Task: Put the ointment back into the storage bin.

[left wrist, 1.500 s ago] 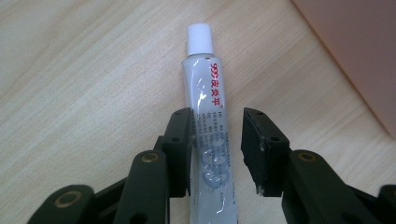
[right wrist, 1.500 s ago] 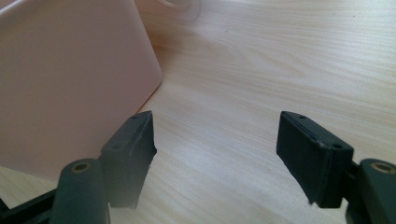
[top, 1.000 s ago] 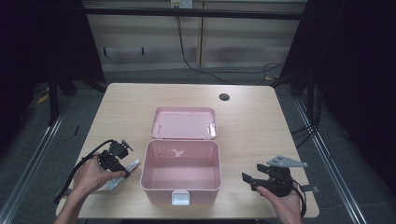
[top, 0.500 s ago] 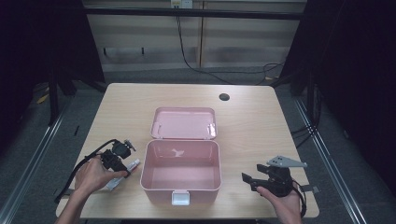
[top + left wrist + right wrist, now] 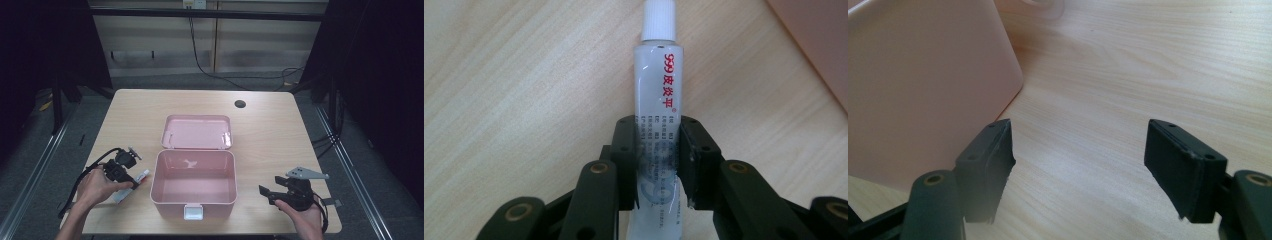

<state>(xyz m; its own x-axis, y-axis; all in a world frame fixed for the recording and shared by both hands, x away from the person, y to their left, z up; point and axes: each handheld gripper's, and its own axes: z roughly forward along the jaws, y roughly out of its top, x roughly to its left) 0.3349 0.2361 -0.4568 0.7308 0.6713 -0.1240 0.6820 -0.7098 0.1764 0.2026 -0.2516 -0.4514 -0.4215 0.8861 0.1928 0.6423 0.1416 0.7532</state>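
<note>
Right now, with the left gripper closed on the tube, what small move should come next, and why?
Probably lift the tube slightly off the table. The left gripper already clamps it, and the open pink box beside it looks empty.

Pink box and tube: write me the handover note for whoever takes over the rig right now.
Left claw: shut on the ointment tube, which lies on the table left of the pink box, cap pointing toward the box.
Right claw: open, holding nothing, low over the table right of the box.
Box: lid open, nothing inside.
Done: tube gripped.
Left, likely: lift the tube into the box, then perhaps close the lid.
</note>
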